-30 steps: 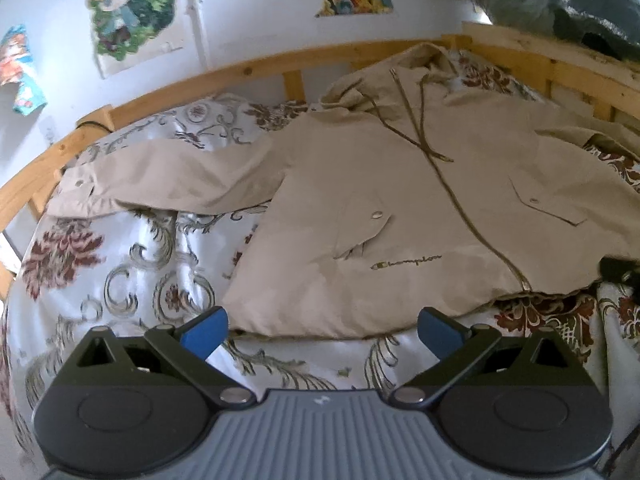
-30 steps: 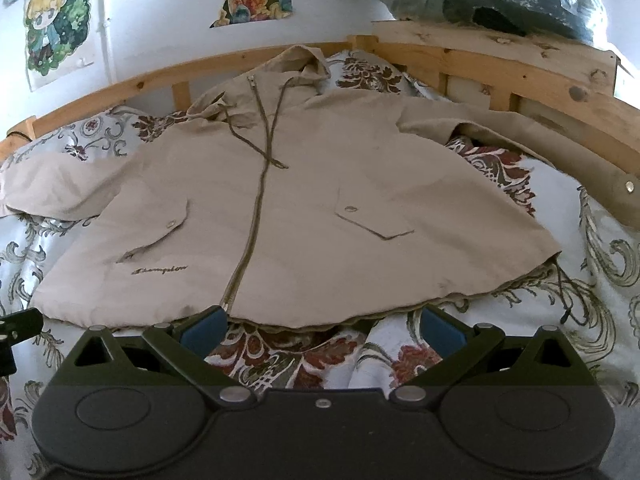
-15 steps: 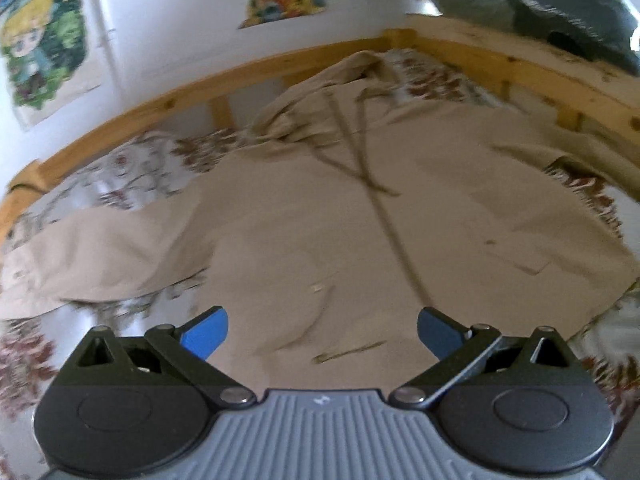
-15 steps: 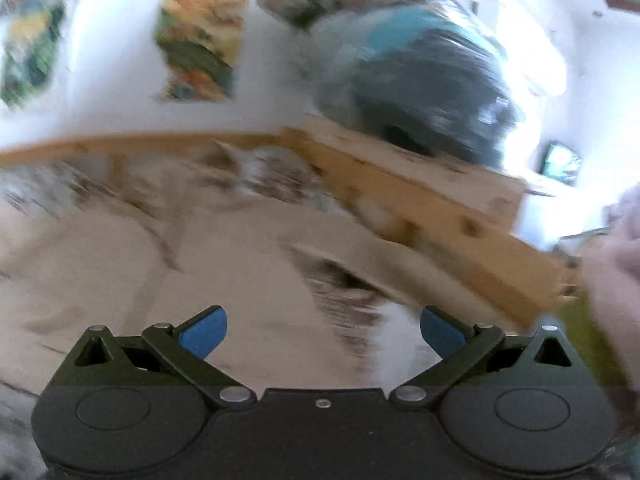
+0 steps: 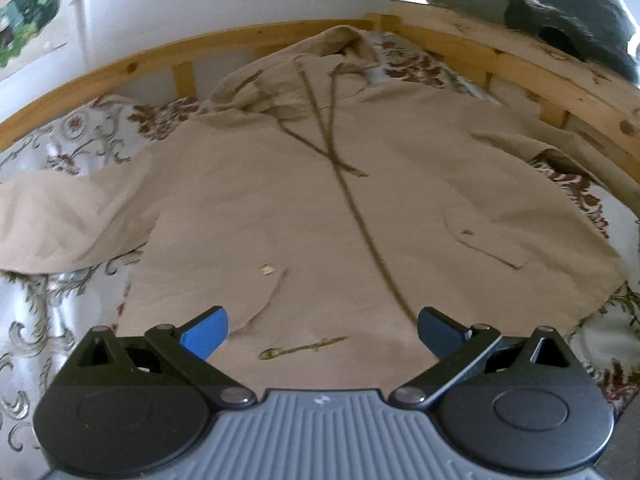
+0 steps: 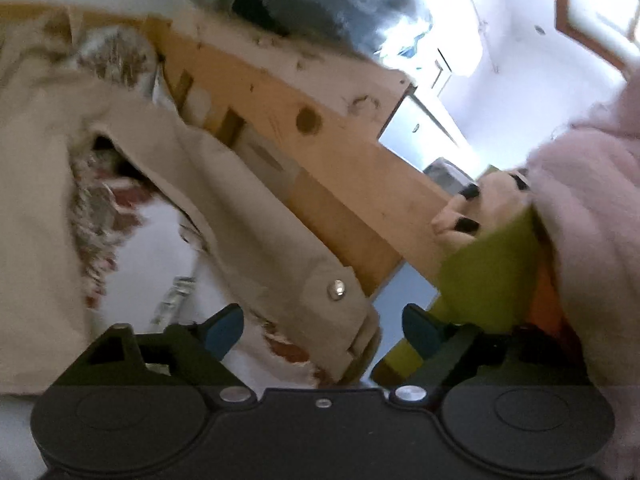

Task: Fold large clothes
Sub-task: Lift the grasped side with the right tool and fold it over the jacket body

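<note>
The beige jacket (image 5: 320,208) lies face up and spread flat on the bed (image 5: 60,312), zip closed, hood toward the wooden bed frame (image 5: 248,40). Its right sleeve (image 6: 256,216) runs out along the frame rail, the snap cuff (image 6: 340,292) ending just ahead of the right tool (image 6: 322,330), whose fingers stand apart with nothing between them. The left tool (image 5: 322,330) hangs over the hem near the chest logo (image 5: 302,348), fingers likewise apart and empty. No fold looks made yet, so this seems the opening step: taking the sleeve. The next move likely calls for the right tool to close on the cuff and carry it across the chest, while the left keeps the body flat
</note>
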{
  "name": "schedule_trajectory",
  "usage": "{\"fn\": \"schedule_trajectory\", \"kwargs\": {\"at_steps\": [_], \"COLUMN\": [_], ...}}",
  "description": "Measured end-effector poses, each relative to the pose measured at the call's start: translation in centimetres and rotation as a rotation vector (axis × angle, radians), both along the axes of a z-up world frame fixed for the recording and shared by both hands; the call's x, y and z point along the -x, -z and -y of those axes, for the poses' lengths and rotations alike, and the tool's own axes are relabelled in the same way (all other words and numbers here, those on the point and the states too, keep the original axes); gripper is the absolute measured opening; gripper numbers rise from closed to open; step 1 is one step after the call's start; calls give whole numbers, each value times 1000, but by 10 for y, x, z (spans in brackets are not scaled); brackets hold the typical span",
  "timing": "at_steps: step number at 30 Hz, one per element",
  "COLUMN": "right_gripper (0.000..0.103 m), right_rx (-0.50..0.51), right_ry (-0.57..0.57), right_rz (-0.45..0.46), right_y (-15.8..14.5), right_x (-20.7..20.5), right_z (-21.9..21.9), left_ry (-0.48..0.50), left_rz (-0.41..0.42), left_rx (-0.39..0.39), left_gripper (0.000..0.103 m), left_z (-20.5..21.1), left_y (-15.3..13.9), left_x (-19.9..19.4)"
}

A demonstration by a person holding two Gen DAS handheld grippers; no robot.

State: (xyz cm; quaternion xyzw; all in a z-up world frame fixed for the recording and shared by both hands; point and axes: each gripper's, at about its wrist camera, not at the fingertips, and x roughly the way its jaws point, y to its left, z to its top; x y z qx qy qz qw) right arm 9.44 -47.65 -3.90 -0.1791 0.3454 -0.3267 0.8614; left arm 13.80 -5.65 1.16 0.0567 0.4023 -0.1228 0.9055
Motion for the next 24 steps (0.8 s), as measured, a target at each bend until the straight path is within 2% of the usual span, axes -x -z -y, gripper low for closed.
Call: {"fn": "schedule_trajectory", "kwargs": {"at_steps": [7, 13, 14, 16, 17, 19, 21, 24], "right_gripper": [81, 73, 69, 47, 30, 26, 13, 9], "right_rx": [87, 116, 129, 147, 148, 123, 98, 123], "right_ry": [43, 25, 18, 8, 10, 7, 0, -70], "right_rz": [-102, -165, -180, -207, -221, -207, -173, -94], "right_y": [22, 27, 29, 32, 33, 32, 26, 3], "right_x": [-19, -28, -29, -31, -32, -31, -26, -14], "right_z": [15, 25, 25, 23, 24, 27, 29, 18], "left_ry": [-89, -100, -98, -96, -96, -94, -95, -102], "left_rz": [-20, -6, -1, 6, 6, 5, 14, 44], "left_rx": [10, 7, 6, 9, 12, 17, 21, 29], "left_gripper": [102, 102, 102, 102, 102, 102, 102, 102], "left_z": [-33, -40, -40, -39, -38, -38, -38, -37], "left_y": [-1, -7, -7, -8, -8, -7, -8, -8], "left_x": [-1, -2, -1, -1, -1, -1, -1, -4]}}
